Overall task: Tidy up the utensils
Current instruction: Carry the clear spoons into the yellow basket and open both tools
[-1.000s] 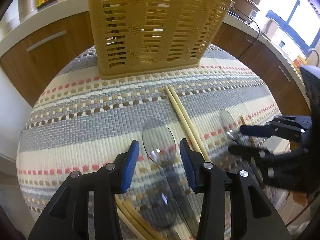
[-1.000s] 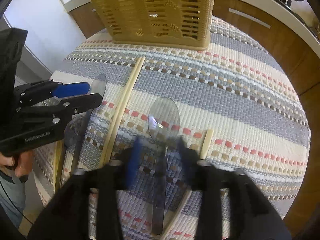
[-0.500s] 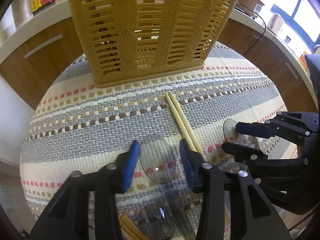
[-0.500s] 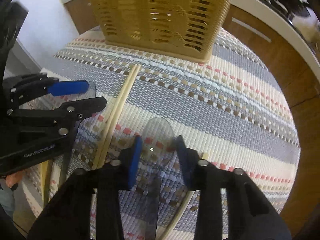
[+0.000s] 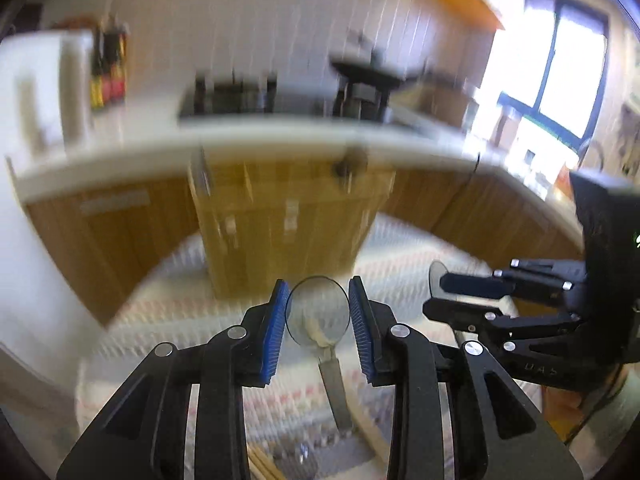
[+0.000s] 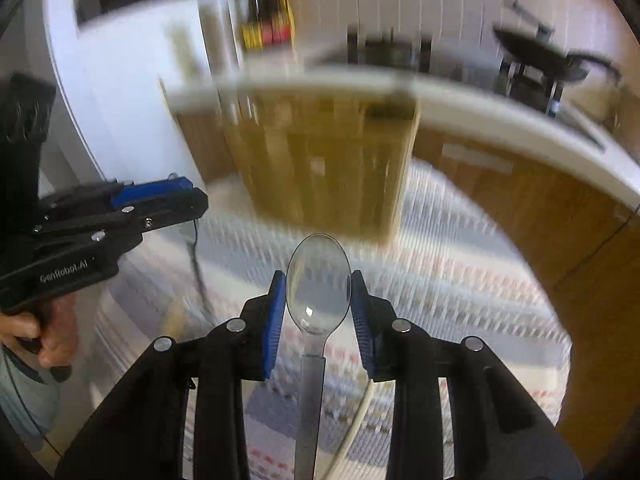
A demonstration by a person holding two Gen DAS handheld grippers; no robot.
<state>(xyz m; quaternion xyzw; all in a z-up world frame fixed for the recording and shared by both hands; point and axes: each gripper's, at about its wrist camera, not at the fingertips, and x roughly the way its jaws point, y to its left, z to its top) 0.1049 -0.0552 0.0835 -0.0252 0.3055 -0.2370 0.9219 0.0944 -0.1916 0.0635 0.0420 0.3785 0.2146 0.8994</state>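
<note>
My left gripper (image 5: 318, 312) has its jaws pinching a clear spoon (image 5: 317, 316) by the bowl, low centre of frame. My right gripper (image 6: 318, 300) pinches a second clear spoon (image 6: 318, 280) likewise. The yellow basket (image 6: 320, 160) stands blurred behind on the striped mat (image 6: 460, 288).

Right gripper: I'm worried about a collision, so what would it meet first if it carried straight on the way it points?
Probably the yellow slatted basket, which stands straight ahead of the right gripper and the clear spoon it holds. Blur leaves depth unclear.
</note>
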